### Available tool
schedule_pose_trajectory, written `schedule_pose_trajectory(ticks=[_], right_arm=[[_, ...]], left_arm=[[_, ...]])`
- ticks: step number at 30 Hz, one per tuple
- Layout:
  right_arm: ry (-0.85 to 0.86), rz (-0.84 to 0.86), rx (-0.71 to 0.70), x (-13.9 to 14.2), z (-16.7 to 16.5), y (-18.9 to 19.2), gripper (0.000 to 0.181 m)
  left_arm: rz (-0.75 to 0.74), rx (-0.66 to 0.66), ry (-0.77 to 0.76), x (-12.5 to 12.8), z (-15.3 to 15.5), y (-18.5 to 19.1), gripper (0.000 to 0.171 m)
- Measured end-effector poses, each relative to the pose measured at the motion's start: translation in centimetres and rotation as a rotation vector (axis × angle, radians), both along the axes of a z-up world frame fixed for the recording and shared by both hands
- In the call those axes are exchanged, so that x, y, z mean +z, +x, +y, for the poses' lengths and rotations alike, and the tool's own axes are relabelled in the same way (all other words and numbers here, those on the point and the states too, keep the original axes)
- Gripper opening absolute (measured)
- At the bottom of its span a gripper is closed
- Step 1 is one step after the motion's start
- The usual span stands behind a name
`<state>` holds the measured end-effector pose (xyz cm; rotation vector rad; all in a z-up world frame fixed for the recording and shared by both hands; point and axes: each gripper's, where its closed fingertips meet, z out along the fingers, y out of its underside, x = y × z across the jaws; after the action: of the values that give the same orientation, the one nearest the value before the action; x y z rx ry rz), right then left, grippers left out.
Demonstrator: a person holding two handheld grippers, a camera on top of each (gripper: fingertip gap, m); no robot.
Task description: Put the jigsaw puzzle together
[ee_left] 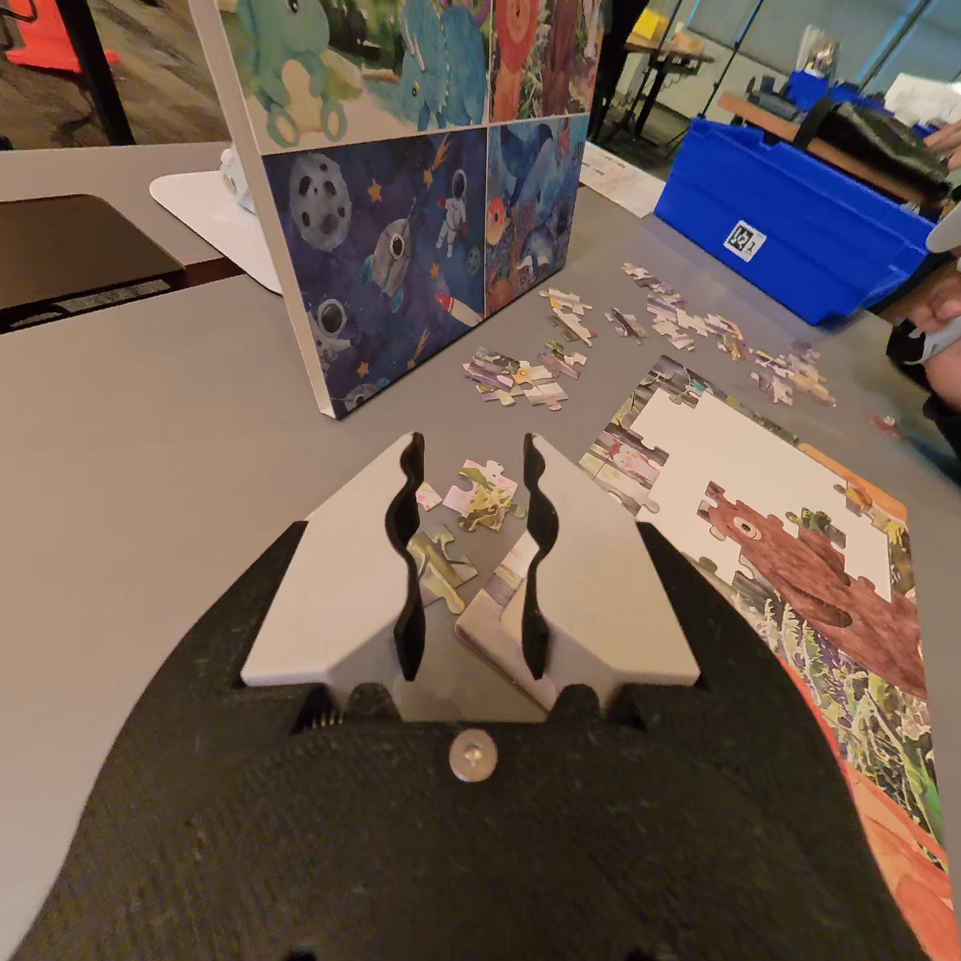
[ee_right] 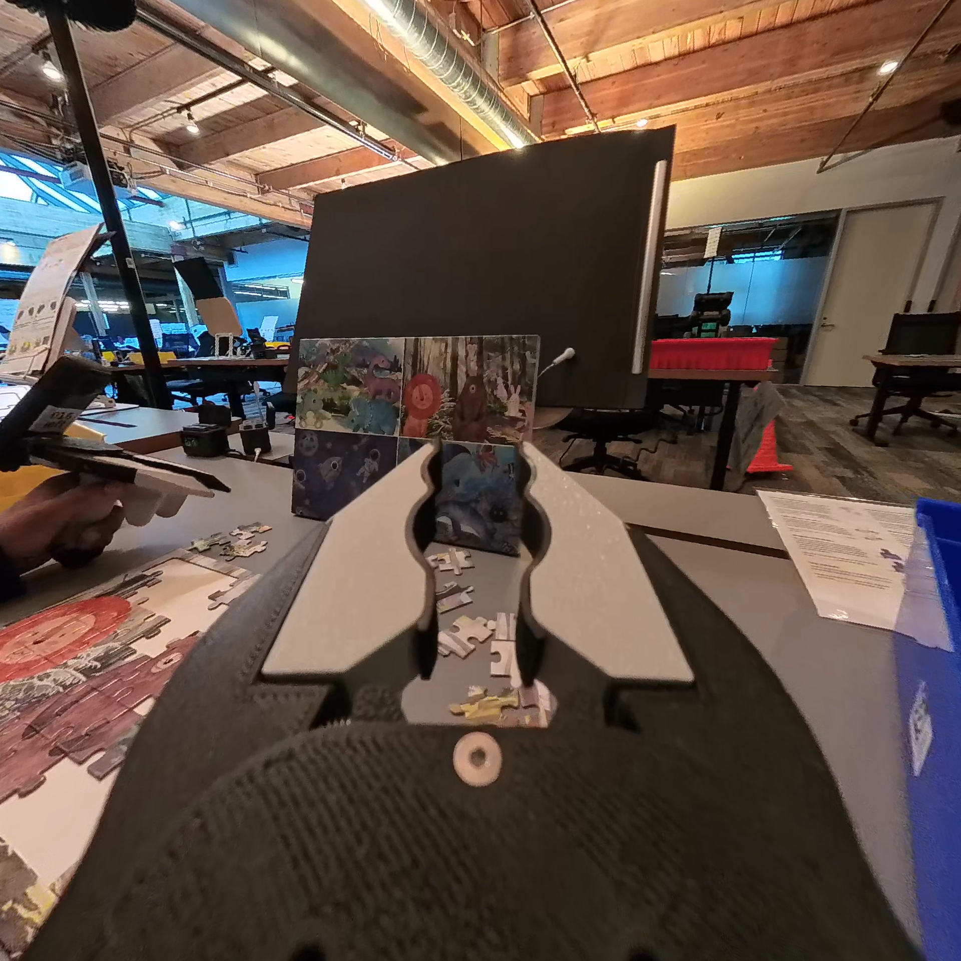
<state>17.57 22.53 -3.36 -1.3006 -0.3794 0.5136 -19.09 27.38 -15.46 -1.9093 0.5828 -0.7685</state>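
Observation:
The partly built puzzle lies in its tray [ee_left: 728,457] on the grey table; a brown bear [ee_left: 811,577] and the border are joined, and white gaps remain. My left gripper [ee_left: 473,447] is open and empty, low over loose pieces [ee_left: 486,494] next to the tray's near-left corner. More loose pieces [ee_left: 520,374] lie scattered beyond. My right gripper [ee_right: 481,452] is open and empty, above several loose pieces [ee_right: 468,632]. In the right wrist view the tray [ee_right: 192,577] is at the left, with the left gripper [ee_right: 130,473] above it in a hand.
A picture box [ee_left: 416,249] stands upright behind the pieces; it also shows in the right wrist view [ee_right: 416,416]. A blue bin [ee_left: 780,218] sits at the far right, close by in the right wrist view [ee_right: 936,676]. A printed sheet [ee_right: 842,556] lies beside it. My right fingertips sit around 40 cm from my left ones.

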Motion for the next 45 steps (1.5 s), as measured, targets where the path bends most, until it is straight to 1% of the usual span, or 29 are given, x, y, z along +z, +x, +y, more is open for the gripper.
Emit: schedule_pose_trajectory(ticks=[4, 11, 17, 21, 24, 27, 30, 38, 45], right_arm=[[-0.004, -0.038, 0.014, -0.2, 0.0, -0.9, 0.025], [-0.017, -0.076, 0.041, -0.7, -0.1, -2.1, 0.024], [-0.026, -0.008, 0.070, -0.3, -0.2, -1.7, 0.025], [-0.029, -0.001, 0.074, -0.3, -0.2, -1.6, 0.025], [-0.032, -0.021, 0.073, -0.5, -0.2, -1.9, 0.025], [-0.031, -0.030, 0.075, -0.6, -0.3, -2.1, 0.025], [-0.039, -0.025, 0.081, -0.7, -0.2, -2.1, 0.025], [-0.045, -0.014, 0.083, -0.7, -0.1, -2.1, 0.024], [-0.068, 0.001, 0.067, -0.9, 0.4, -1.6, 0.024]], left_arm=[[-0.014, 0.020, -0.001, 0.1, 0.2, -0.3, 0.037], [-0.021, 0.017, -0.014, 0.0, 0.3, -0.3, 0.037], [-0.020, 0.016, -0.022, -0.1, 0.3, -0.3, 0.037], [-0.025, 0.023, -0.019, 0.0, 0.3, -0.4, 0.037], [-0.028, 0.065, 0.009, 0.4, 0.7, -1.1, 0.037], [-0.012, 0.154, 0.062, 0.9, 1.3, -2.7, 0.036], [-0.035, 0.196, 0.067, 1.1, 1.6, -3.5, 0.036], [-0.034, 0.180, 0.033, 0.7, 1.6, -3.2, 0.037], [0.054, 0.151, 0.041, 0.1, 1.4, -2.2, 0.040]])
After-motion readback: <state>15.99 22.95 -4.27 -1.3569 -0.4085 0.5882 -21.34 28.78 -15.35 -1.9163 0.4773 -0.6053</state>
